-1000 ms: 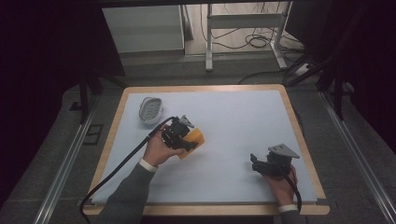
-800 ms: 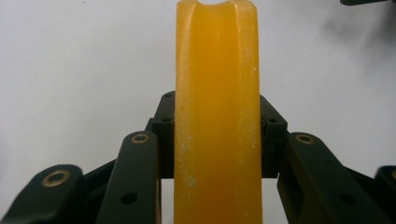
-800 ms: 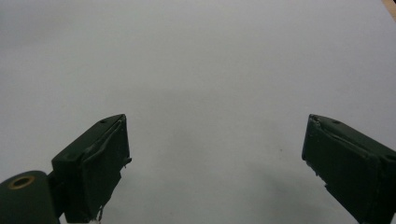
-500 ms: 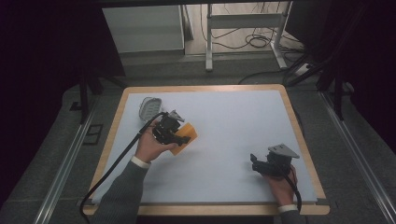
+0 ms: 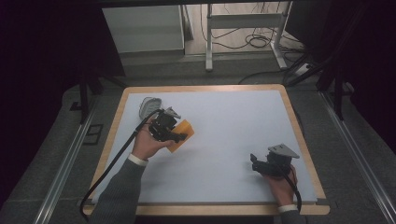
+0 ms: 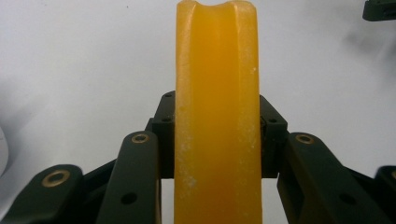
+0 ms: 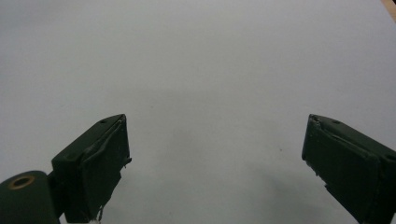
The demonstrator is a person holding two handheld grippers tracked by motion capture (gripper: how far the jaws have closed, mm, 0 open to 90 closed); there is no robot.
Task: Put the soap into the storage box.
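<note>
An orange, translucent bar [image 5: 184, 127] with a groove along its edge is clamped in my left gripper [image 5: 179, 136], left of the mat's middle. In the left gripper view the orange bar [image 6: 217, 93] stands upright between both jaws, and my left gripper [image 6: 217, 135] is shut on its flat sides. My right gripper [image 5: 255, 161] rests near the front right of the mat, held by a hand. In the right gripper view my right gripper [image 7: 215, 154] is open, its jaws wide apart over bare white surface.
A grey oval dish-like object [image 5: 150, 107] lies at the back left of the white mat [image 5: 233, 116], just beyond the left hand. A wooden rim [image 5: 205, 87] frames the mat. Cables and a metal stand are on the floor behind the table.
My left hand has carried the orange bar left and slightly away from me, closer to the grey oval object. The right gripper has stayed where it was.
</note>
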